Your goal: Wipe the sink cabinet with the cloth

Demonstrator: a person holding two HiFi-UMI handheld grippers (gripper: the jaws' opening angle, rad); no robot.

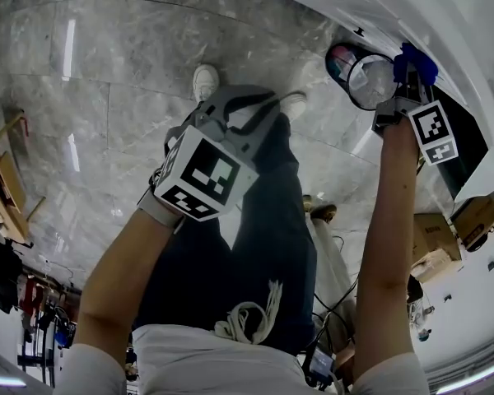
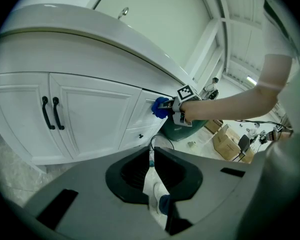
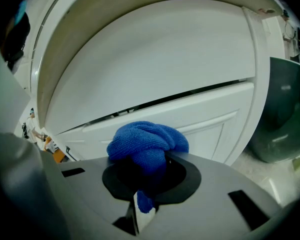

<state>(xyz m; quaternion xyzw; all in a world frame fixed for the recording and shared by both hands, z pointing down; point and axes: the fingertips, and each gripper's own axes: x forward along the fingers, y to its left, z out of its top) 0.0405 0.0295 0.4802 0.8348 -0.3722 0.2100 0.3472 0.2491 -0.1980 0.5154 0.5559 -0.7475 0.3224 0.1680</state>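
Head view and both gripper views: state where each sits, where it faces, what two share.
Head view: on the head, facing steeply down at grey marble floor; forearms, legs, left gripper, right gripper show.
Left gripper view: on that gripper, facing the white sink cabinet; right forearm shows.
Right gripper view: close against the cabinet, jaws clamping bunched blue cloth.
Shared: all show the cloth.

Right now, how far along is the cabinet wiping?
Done: the right gripper has the blue cloth clamped. In hand: it holds the cloth at a drawer front. Left: no wiped patch shows, and the double doors lie away from the cloth. The left gripper is shut, empty.
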